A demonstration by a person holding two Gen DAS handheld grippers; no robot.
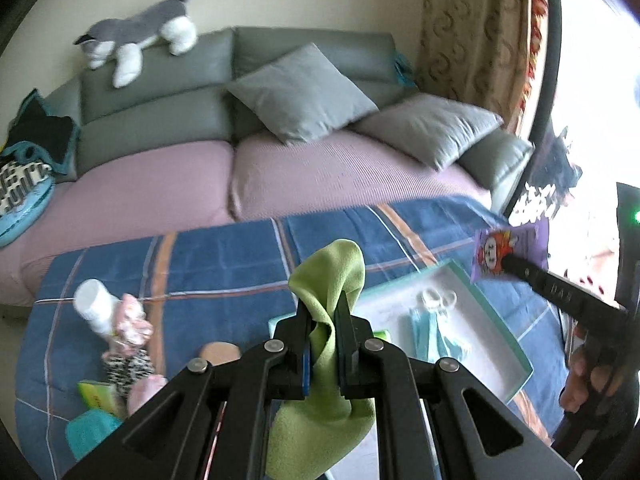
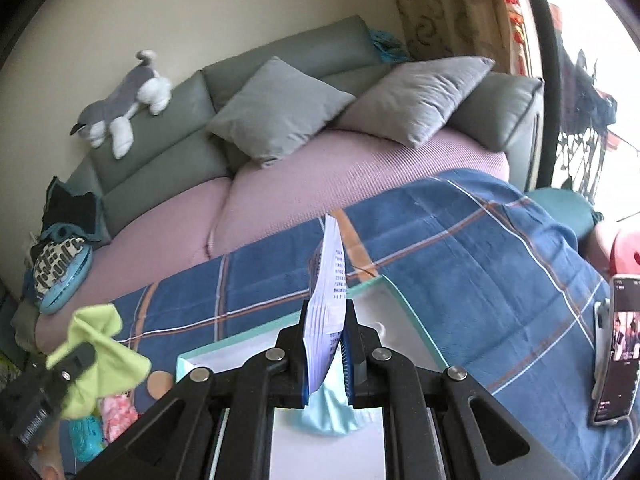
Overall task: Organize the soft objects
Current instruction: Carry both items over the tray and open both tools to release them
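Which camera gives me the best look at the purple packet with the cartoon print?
The left wrist view: the small purple plastic packet faces it flat, red cartoon figure showing, clamped in the right tool. The right wrist view shows the packet only edge-on between that tool's fingers, its printed back visible.

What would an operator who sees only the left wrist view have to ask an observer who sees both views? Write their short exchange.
Operator: Is anything standing to the right of the box?
Observer: Yes. A phone stands propped up on the blue blanket, with its screen lit.
Operator: I see only a cartoon face on the purple packet. What is on its other side?
Observer: The side facing the right gripper is white, with rows of small printed text.
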